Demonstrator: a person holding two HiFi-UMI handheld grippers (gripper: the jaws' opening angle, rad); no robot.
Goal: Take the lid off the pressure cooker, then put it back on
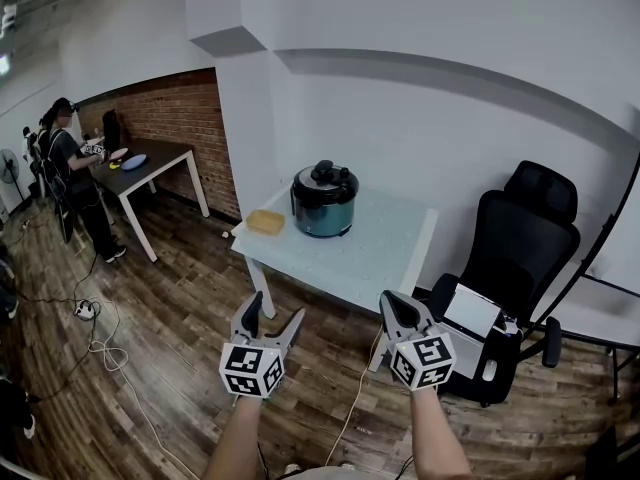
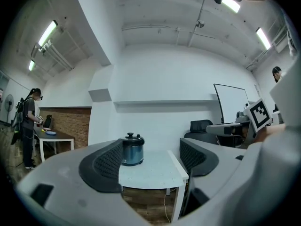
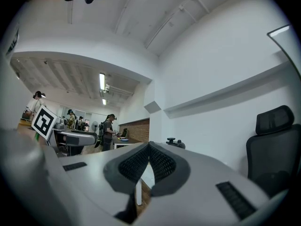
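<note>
White walls, a brick wall, wood floor, white table, black office chair

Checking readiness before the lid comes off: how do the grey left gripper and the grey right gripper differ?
The left gripper has its jaws apart; the right gripper has them pressed together. The left gripper view frames the dark blue pressure cooker between its jaws; the right gripper view shows only the cooker's top above a jaw. Both are empty and held over the floor, short of the white table.
</note>
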